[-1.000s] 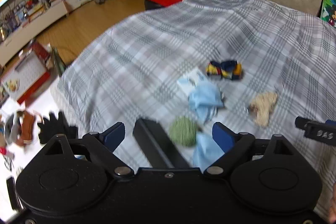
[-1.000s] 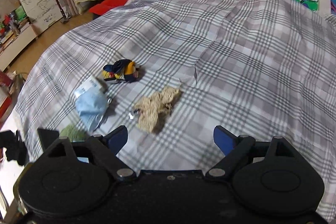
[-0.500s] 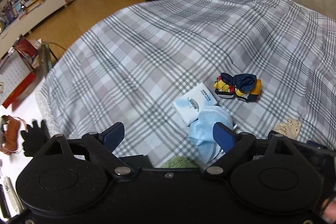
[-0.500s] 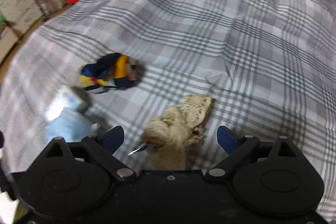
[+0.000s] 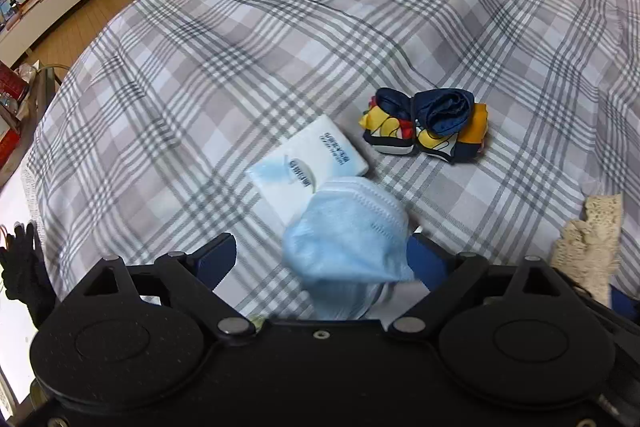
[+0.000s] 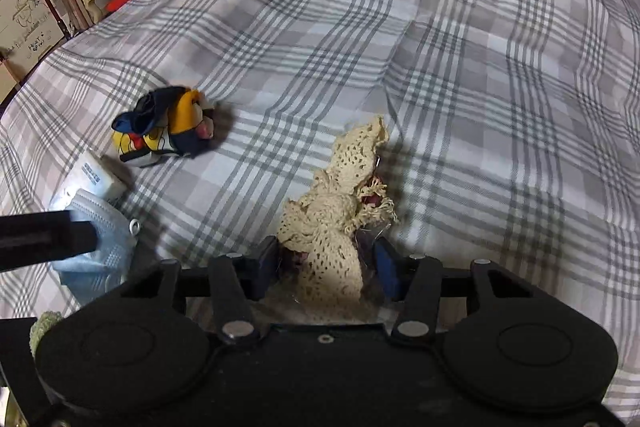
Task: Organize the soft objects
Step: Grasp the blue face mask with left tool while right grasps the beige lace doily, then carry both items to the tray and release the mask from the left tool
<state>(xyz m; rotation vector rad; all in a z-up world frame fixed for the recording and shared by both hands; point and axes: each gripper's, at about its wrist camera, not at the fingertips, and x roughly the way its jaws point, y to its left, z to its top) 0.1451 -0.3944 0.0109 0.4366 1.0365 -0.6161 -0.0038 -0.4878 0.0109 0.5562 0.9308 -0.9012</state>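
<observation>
- The cream crocheted lace piece lies bunched on the grey plaid bedspread, its long axis running away from the right gripper; the pointed far end leans slightly to the right, and the near end sits between the blue pads.
- It is openwork, pale beige, crumpled into folds, with a frayed fringe and a small reddish patch on its right side.
- The right gripper has its fingers drawn in narrowly against both sides of the lace's near end, pinching it.
- In the left wrist view the same lace shows at the right edge.
- A light-blue face mask lies rumpled between the blue pads of the left gripper, whose fingers stand wide apart; the right pad is next to the mask's edge, the left pad apart from it.
- The mask's far edge overlaps a white tissue pack with blue print, which lies flat and angled, its long axis running from near left to far right.
- Beyond the pack, just apart from it, sits a bundle of navy, yellow and red socks, rolled together, wider left to right.
- In the right wrist view the socks, pack and mask lie in a line down the left side.
</observation>
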